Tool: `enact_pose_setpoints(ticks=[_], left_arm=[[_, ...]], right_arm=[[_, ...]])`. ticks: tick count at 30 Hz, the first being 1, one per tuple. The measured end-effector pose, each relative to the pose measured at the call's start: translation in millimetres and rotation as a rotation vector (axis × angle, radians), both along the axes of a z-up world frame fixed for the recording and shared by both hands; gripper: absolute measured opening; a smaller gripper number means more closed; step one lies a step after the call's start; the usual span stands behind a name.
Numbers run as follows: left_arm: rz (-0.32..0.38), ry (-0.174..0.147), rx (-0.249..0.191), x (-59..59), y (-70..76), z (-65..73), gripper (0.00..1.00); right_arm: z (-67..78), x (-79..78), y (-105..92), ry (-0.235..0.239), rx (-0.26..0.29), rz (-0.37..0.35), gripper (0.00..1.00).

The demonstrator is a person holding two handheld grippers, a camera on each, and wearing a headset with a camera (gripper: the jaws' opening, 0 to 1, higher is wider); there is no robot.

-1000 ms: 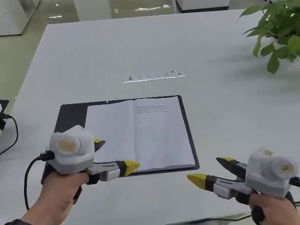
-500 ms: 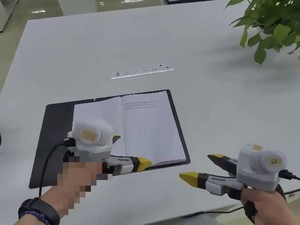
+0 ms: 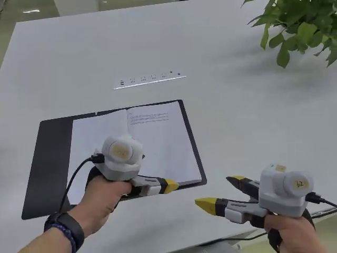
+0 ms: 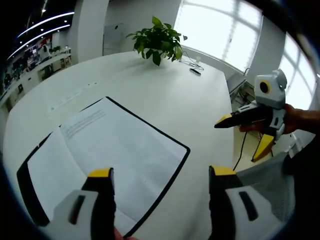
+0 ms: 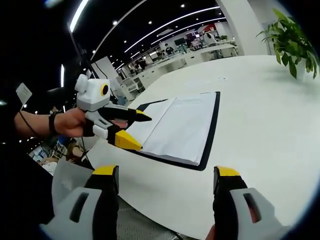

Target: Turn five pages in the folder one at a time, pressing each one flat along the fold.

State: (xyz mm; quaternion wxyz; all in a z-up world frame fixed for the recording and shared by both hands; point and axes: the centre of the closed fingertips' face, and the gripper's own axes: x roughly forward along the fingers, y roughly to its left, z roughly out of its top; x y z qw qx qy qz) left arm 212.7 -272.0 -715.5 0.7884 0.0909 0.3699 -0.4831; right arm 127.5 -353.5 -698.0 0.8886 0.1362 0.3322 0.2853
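Jaws wide on both: left gripper (image 5: 139,131) over the folder (image 3: 158,142), right gripper (image 3: 218,192) held beside it.

Covered, cropped, unreadable

In the head view the left gripper (image 5: 136,131) and the hand (image 3: 102,197) holding it cover the middle of the folder's (image 3: 158,142) near edge. The print (image 3: 150,117) heading its right page is too small to read, as are the markings on the strip (image 3: 150,80) beyond the folder. The plant (image 3: 295,26) far to the folder's right is cropped.
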Motion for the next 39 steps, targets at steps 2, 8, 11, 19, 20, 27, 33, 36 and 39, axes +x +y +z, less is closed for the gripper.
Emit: enact_pose_setpoints(ticks=[2, 8, 11, 19, 20, 27, 33, 36, 39], left_arm=[[-0.002, -0.001, 0.002, 2.1, -6.4, -1.6, 0.77], [0.018, -0.009, -0.003, 14.0, -19.1, -6.8, 0.77], [0.025, -0.012, -0.004, 19.1, -27.0, -11.2, 0.77], [0.013, -0.013, 0.020, 21.0, -45.4, -31.2, 0.76], [0.007, -0.015, 0.026, 20.1, -47.2, -33.5, 0.75], [-0.017, -0.037, 0.073, 19.8, -58.2, -52.7, 0.73], [-0.035, -0.068, 0.122, 19.8, -59.3, -64.0, 0.73], [-0.039, -0.084, 0.138, 20.9, -58.4, -66.7, 0.72], [-0.032, -0.075, 0.125, 21.8, -57.4, -65.0, 0.72]], right_arm=[[0.5, 0.6, 0.6, 0.000, 0.000, 0.004, 0.77], [-0.8, 4.1, 1.0, 0.006, 0.001, 0.008, 0.76], [-2.3, 5.2, 4.2, 0.011, 0.000, 0.023, 0.76], [-5.9, 8.4, 7.6, 0.016, -0.004, 0.039, 0.76], [-6.5, 8.5, 7.6, 0.018, -0.005, 0.040, 0.76], [-11.6, 7.5, 4.7, 0.034, -0.009, 0.044, 0.76], [-15.1, 7.0, 1.5, 0.047, -0.007, 0.040, 0.75], [-16.1, 7.3, 0.8, 0.052, -0.001, 0.037, 0.75], [-16.6, 8.1, 2.0, 0.054, 0.003, 0.038, 0.75]])
